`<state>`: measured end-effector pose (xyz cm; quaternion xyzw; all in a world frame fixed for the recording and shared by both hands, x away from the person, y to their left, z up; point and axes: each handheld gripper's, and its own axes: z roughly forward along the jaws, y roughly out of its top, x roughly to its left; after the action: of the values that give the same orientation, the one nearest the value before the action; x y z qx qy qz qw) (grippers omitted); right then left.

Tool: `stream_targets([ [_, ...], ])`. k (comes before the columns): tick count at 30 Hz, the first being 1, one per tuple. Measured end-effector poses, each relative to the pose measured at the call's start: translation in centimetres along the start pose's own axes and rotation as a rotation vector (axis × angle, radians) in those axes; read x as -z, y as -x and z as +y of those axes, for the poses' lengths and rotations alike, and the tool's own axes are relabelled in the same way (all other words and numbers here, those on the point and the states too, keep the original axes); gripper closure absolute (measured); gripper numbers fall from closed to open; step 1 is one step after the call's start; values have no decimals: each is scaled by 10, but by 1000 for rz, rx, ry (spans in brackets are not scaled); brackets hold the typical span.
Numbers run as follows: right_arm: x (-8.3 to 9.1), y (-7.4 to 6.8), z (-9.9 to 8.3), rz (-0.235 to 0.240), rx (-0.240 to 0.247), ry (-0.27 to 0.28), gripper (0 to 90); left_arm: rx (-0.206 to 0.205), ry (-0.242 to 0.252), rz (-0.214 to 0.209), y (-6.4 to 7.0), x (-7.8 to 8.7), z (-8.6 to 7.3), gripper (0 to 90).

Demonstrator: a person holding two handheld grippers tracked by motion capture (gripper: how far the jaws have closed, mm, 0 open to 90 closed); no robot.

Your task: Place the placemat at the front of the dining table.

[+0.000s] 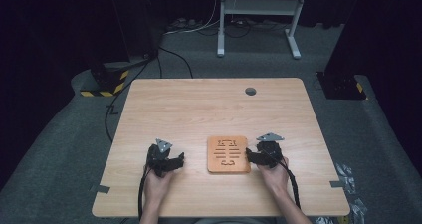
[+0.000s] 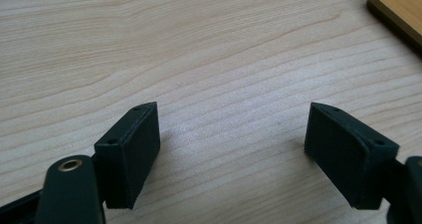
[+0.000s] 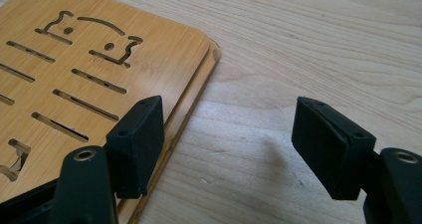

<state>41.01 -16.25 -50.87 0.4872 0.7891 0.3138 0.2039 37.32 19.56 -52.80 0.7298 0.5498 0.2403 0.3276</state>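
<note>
I am resting the left gripper (image 1: 175, 160) with jaws spread apart on bare table (image 1: 189, 104), well left of the bamboo board (image 1: 228, 154), while my right gripper (image 1: 251, 157), jaws released, is straddling its right edge.

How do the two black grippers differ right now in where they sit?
The right gripper sits at the edge of the slotted bamboo board, one jaw over its rim; the left gripper rests apart from the board, over bare wooden table. Both stand open with nothing between the jaws.
</note>
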Motion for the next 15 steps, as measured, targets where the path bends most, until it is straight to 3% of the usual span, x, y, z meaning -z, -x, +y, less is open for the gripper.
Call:
stream_targets([
  [13, 1, -8, -1, 14, 17, 1, 288, 3, 2, 0, 0, 0, 0, 222],
  [15, 0, -9, -1, 18, 25, 10, 290, -23, 12, -8, 3, 1, -1, 275],
])
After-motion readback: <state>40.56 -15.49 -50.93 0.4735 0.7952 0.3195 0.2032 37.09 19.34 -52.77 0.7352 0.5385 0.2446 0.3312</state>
